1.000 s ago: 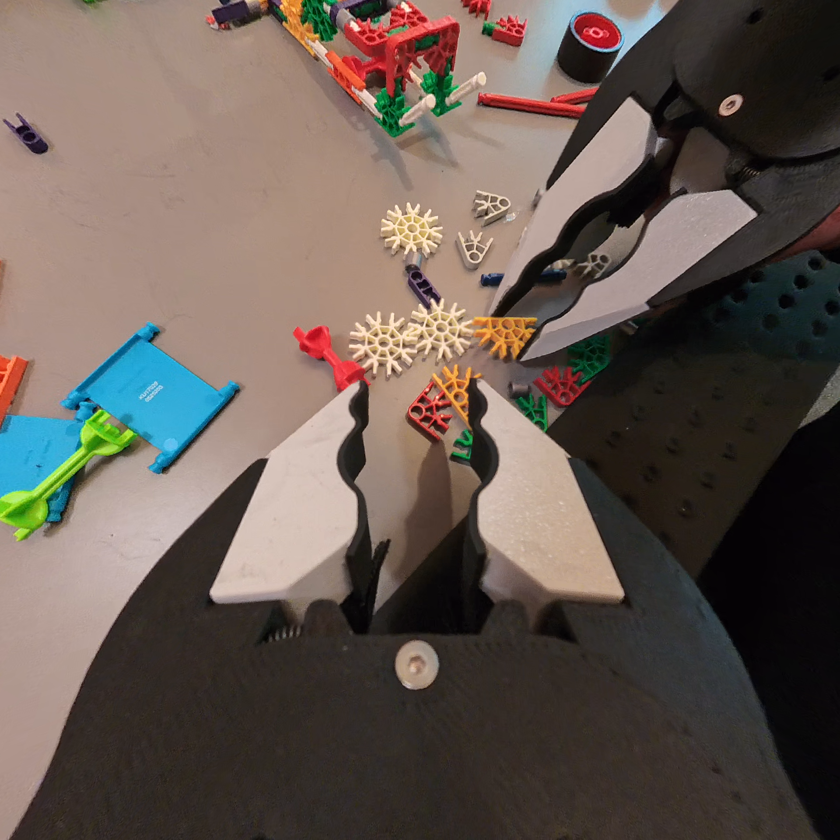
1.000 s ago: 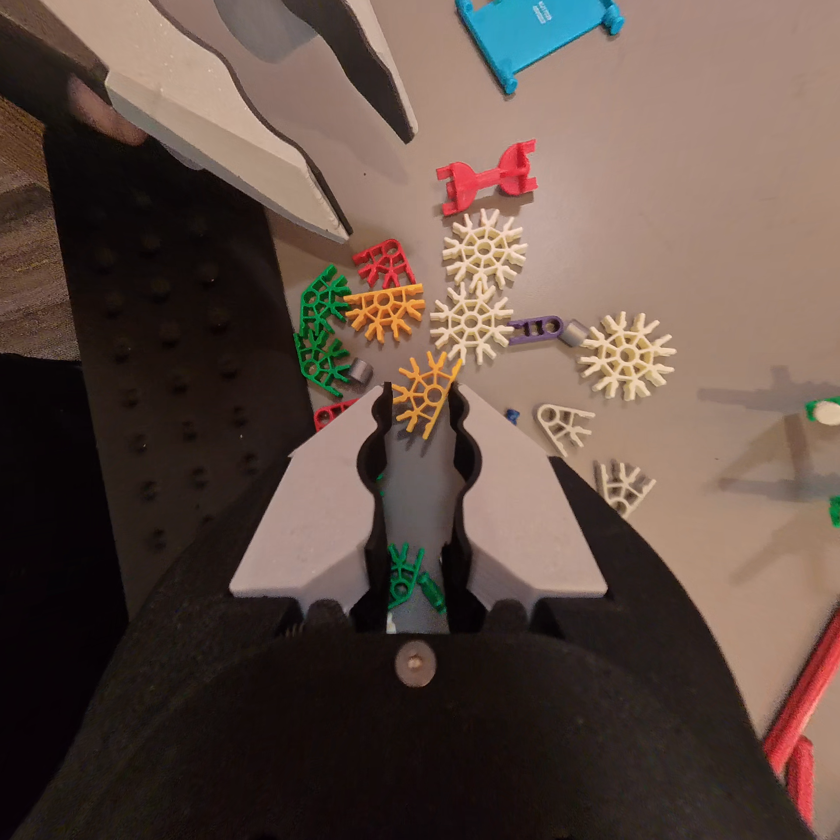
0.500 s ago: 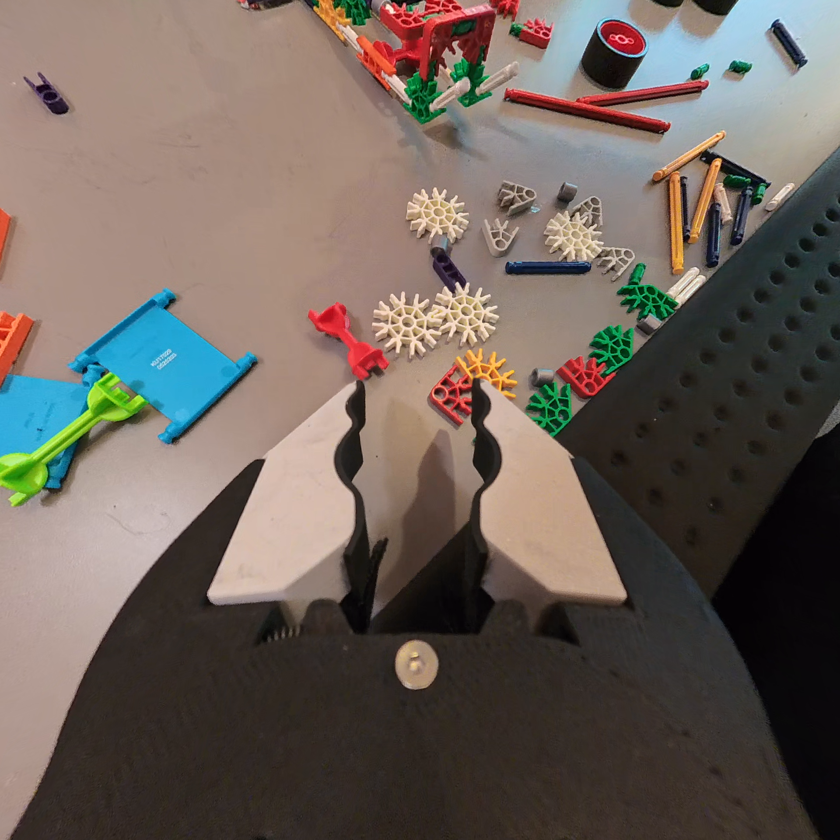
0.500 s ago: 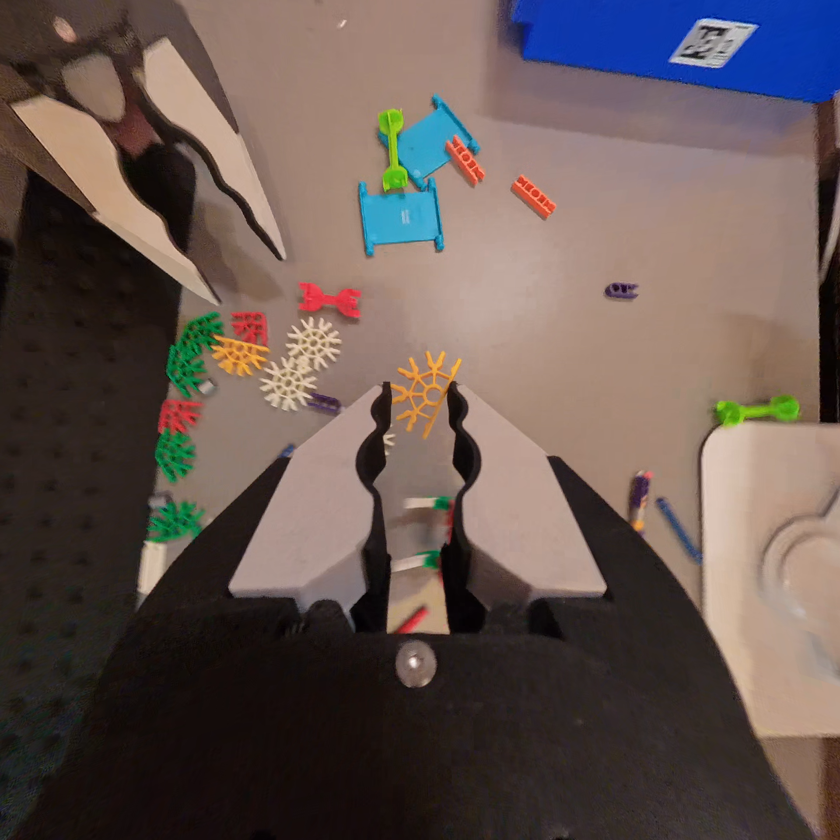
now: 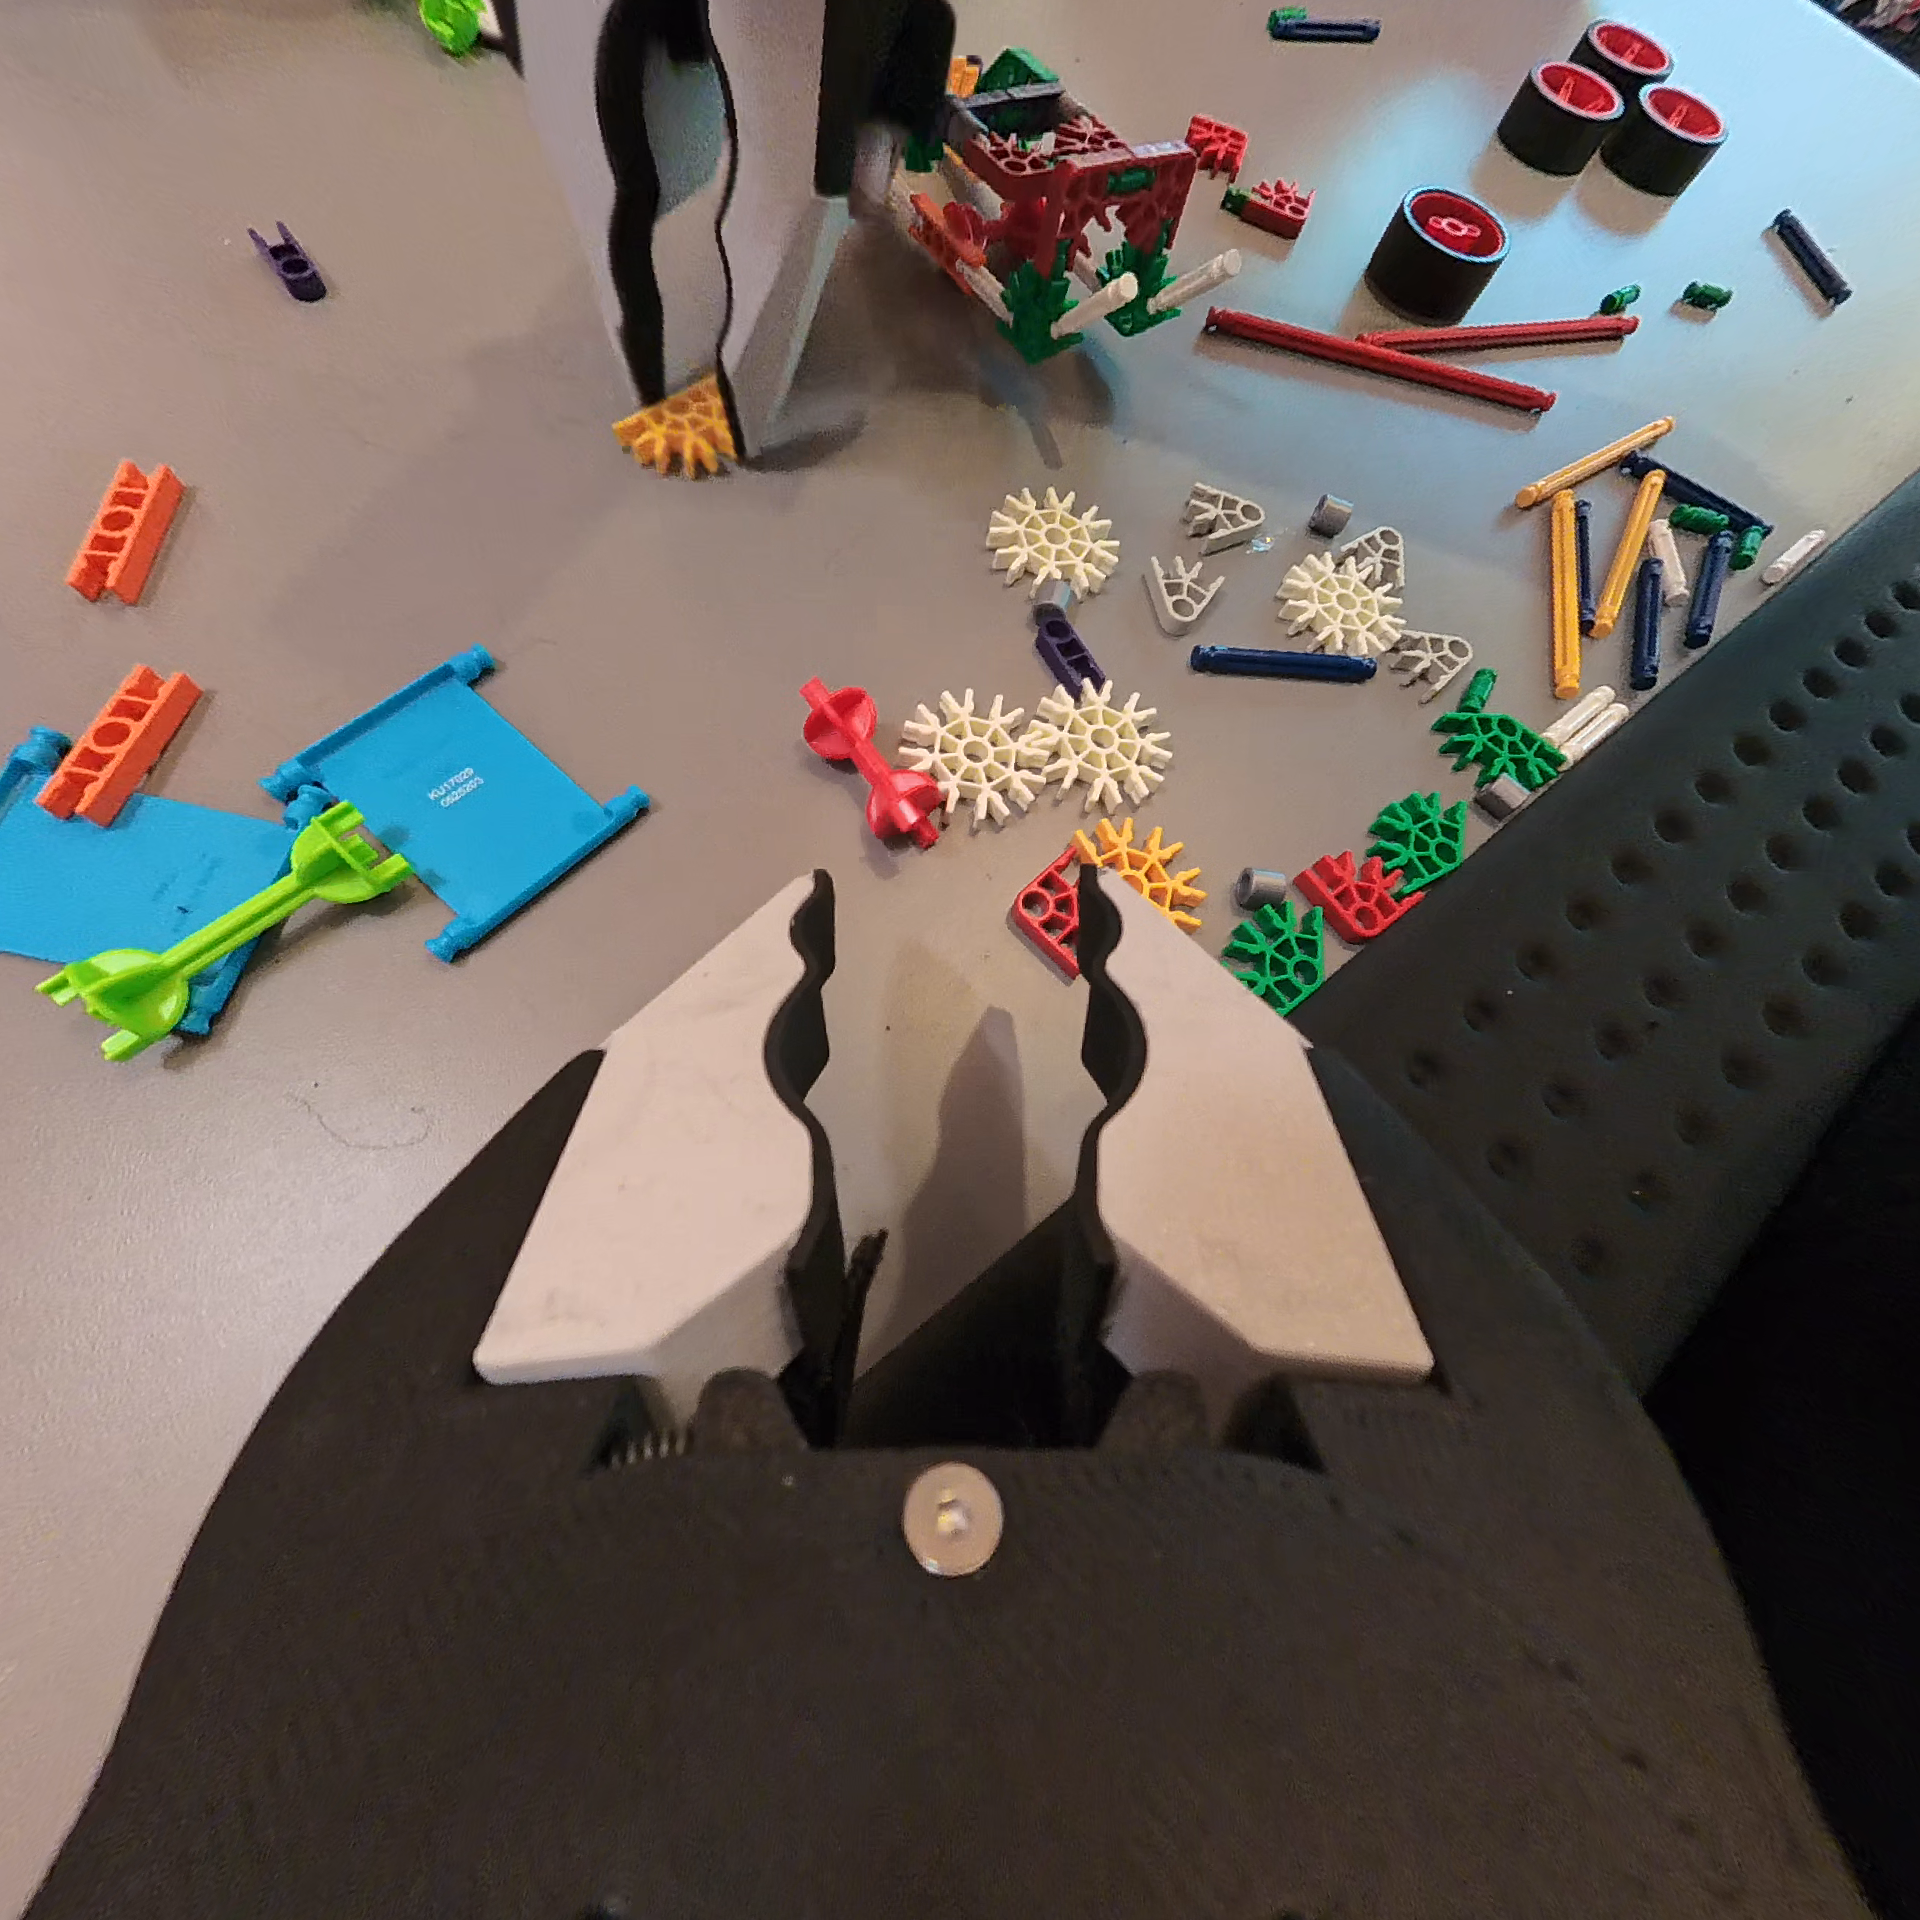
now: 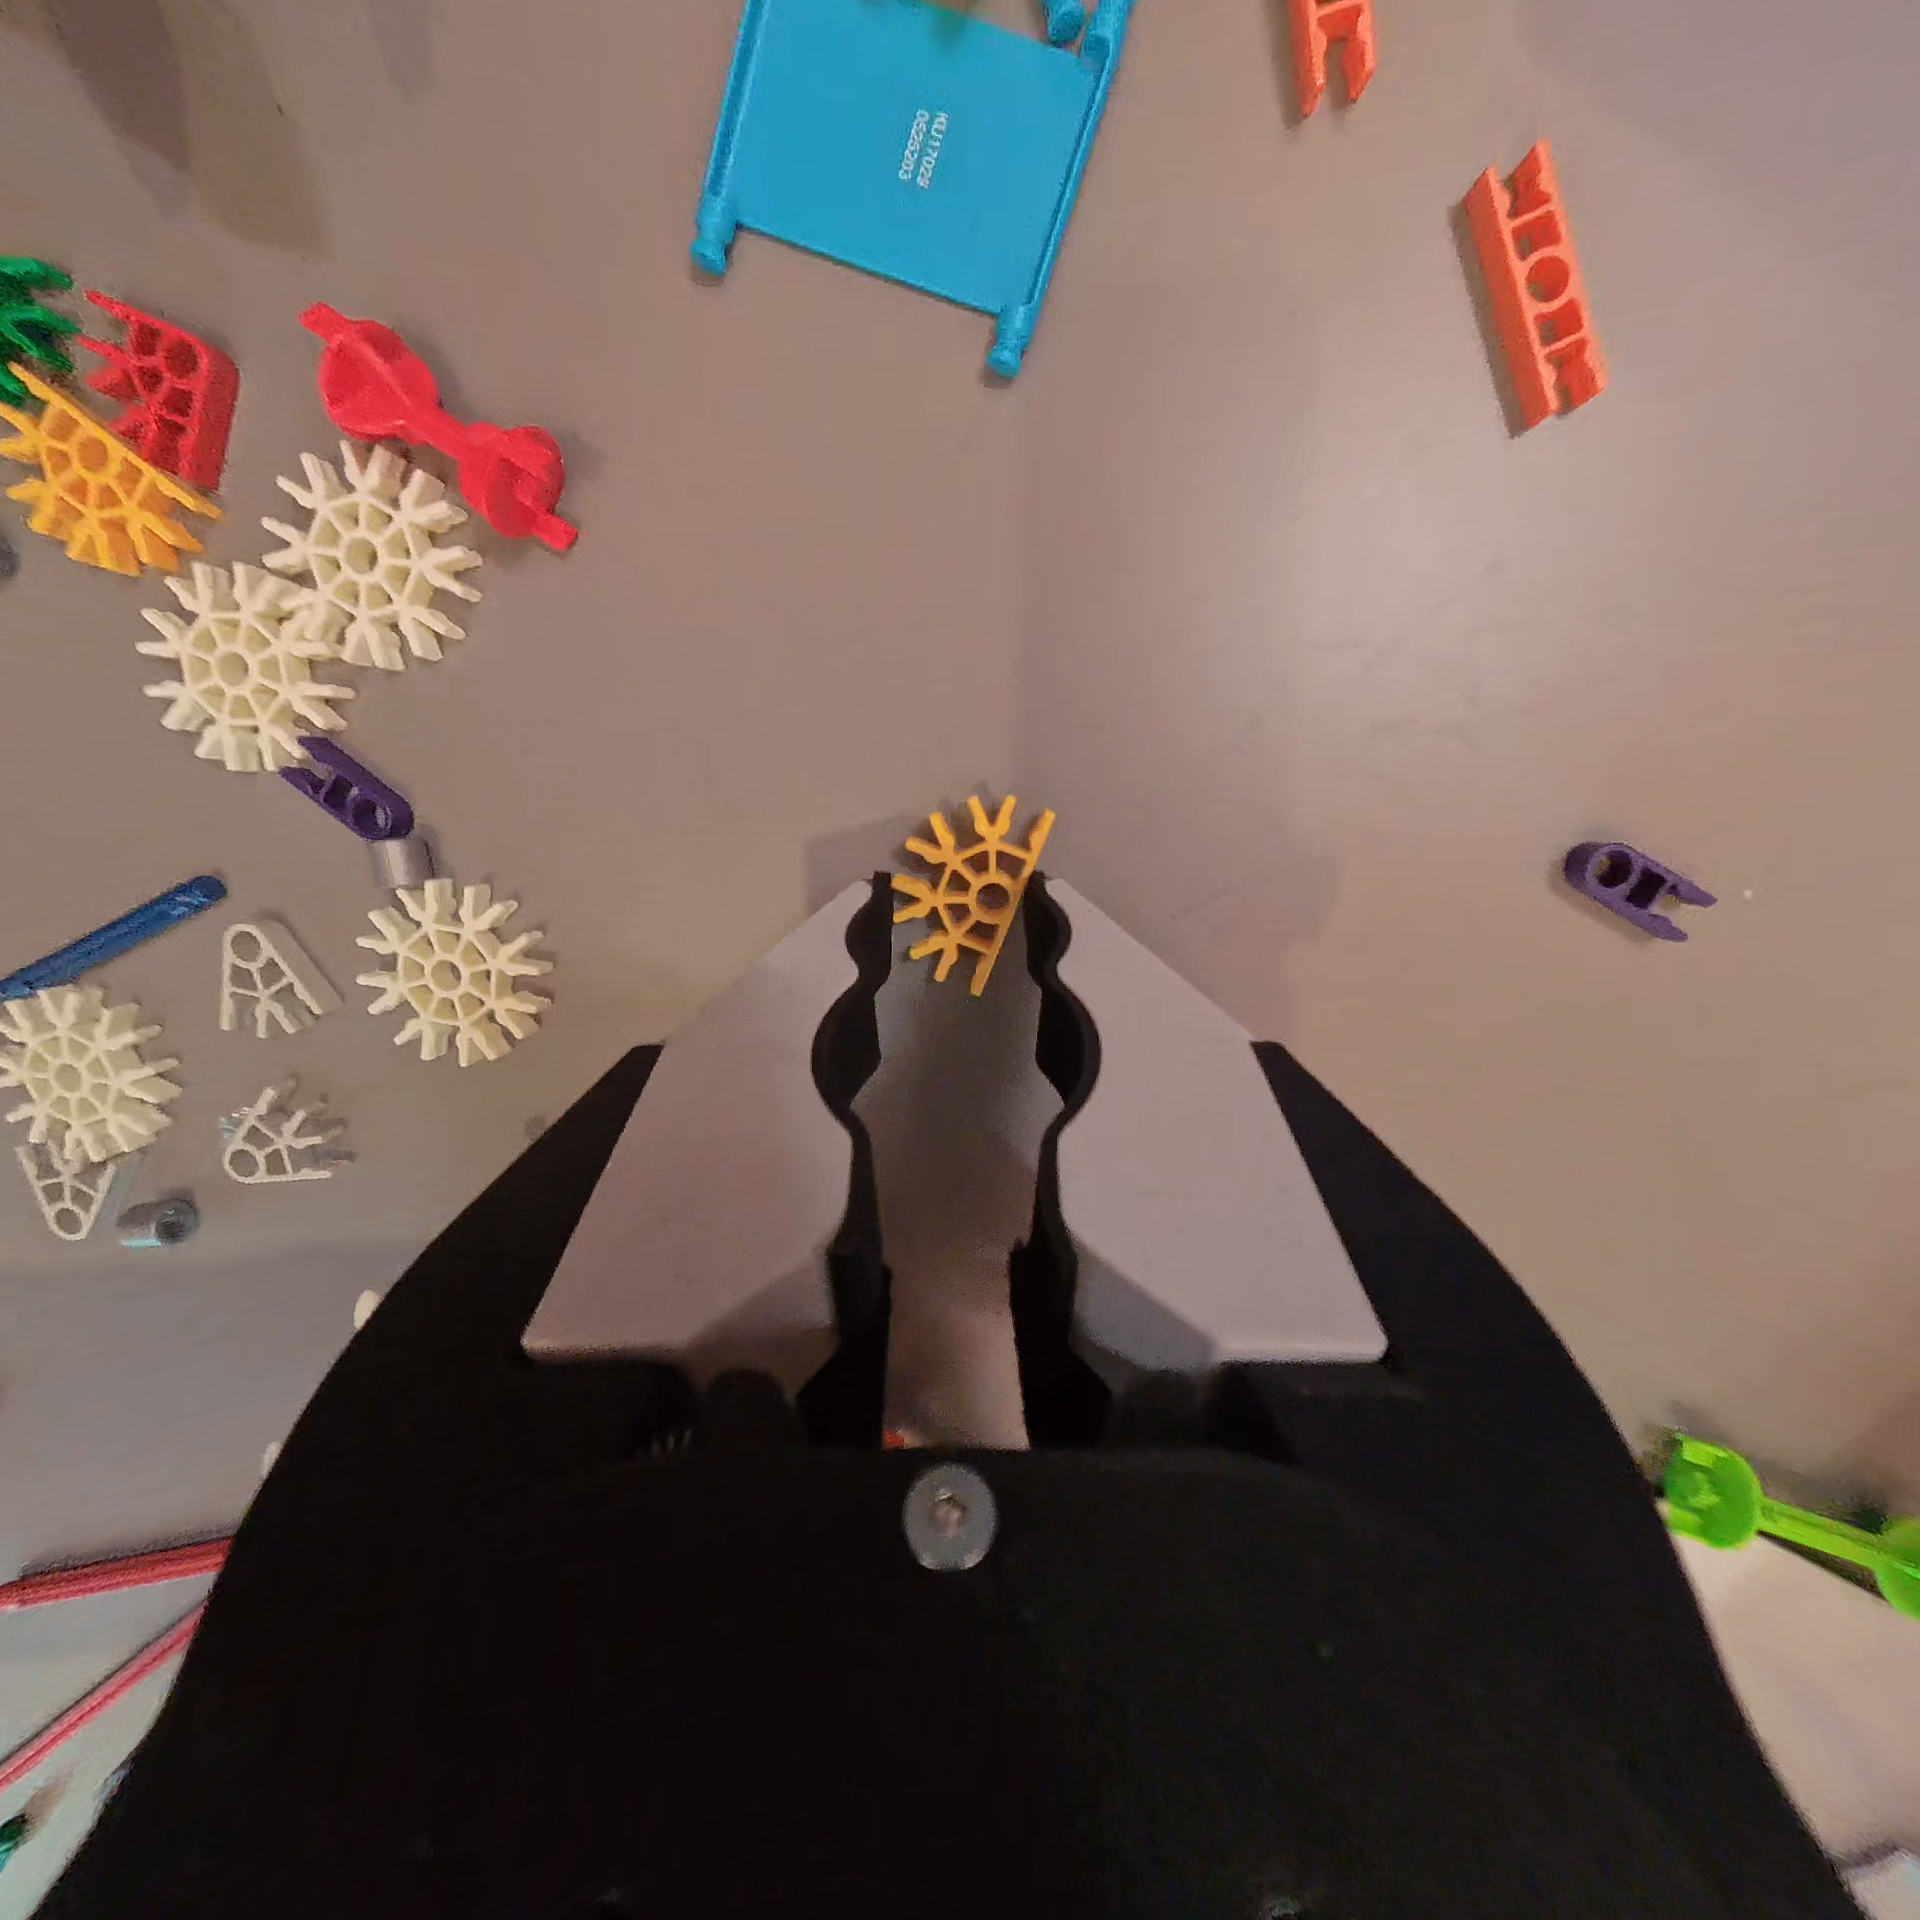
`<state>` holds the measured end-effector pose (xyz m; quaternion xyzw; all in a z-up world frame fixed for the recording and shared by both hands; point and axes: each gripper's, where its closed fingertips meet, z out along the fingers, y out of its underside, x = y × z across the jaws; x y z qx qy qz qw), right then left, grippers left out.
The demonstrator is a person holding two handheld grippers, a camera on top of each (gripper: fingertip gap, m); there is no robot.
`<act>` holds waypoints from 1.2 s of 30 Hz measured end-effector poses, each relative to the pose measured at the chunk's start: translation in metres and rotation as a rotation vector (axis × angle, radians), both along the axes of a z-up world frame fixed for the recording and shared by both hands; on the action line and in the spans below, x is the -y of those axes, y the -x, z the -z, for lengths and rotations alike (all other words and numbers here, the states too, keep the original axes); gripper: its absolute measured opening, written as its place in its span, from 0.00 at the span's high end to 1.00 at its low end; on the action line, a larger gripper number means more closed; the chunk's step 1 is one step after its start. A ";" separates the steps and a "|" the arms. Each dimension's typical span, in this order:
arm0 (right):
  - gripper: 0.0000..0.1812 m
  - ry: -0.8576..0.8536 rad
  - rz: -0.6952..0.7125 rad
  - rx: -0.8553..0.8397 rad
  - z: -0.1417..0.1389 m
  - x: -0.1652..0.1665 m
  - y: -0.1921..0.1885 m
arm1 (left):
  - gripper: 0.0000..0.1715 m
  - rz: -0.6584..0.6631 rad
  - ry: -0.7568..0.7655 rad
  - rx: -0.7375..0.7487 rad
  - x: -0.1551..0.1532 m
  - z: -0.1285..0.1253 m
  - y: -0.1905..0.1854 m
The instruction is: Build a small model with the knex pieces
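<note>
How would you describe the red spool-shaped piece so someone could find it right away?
Start at the grey table and find the left hand-held gripper. Just past its fingertips lie two cream snowflake connectors side by side. The red spool-shaped piece lies against their left edge: two flared round ends on a narrow waist, unlike the flat spoked pieces around it.

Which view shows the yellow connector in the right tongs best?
The right wrist view: the yellow connector faces the camera between the right tongs. The left wrist view shows it farther off, partly hidden.
</note>
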<state>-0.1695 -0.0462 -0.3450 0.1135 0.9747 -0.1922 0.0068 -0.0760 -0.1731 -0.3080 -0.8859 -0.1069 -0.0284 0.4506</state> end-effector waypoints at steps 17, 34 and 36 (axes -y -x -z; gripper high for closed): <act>0.89 0.129 0.354 -0.003 -0.081 -0.024 -0.183 | 0.73 0.234 0.060 -0.015 -0.028 -0.002 -0.030; 0.93 0.194 0.524 -0.089 -0.015 0.013 -0.233 | 0.73 0.311 0.063 0.005 -0.039 0.009 -0.045; 0.93 0.179 0.476 -0.069 -0.006 0.020 -0.235 | 0.73 0.307 0.059 -0.001 -0.039 0.008 -0.045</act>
